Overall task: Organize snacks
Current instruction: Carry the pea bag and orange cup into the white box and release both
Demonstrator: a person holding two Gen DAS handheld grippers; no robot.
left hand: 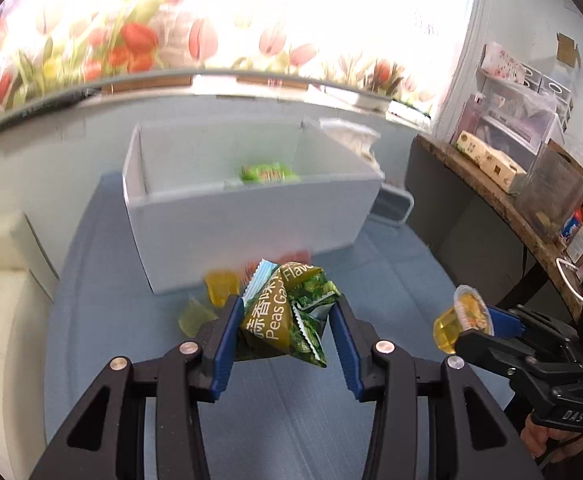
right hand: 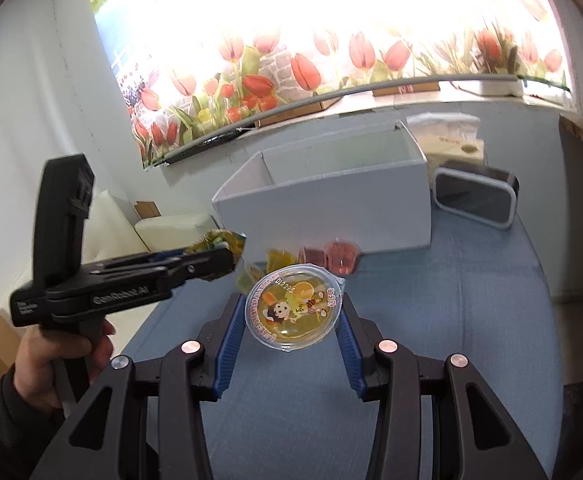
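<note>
My left gripper (left hand: 285, 312) is shut on a green pea snack packet (left hand: 287, 312) and holds it above the blue table, in front of the white box (left hand: 251, 224). My right gripper (right hand: 293, 312) is shut on a yellow jelly cup (right hand: 293, 312) with a cartoon lid, also lifted above the table. The right gripper and its cup (left hand: 461, 318) show at the right of the left wrist view. The left gripper (right hand: 227, 258) shows at the left of the right wrist view. Another green packet (left hand: 267, 172) lies inside the box.
Yellow jelly cups (left hand: 221, 286) and pink jelly cups (right hand: 341, 258) lie on the blue cloth (left hand: 291, 408) before the box. A dark container (right hand: 475, 196) and a tissue pack (right hand: 451, 136) stand right of the box. A cluttered shelf (left hand: 511, 168) is at the right.
</note>
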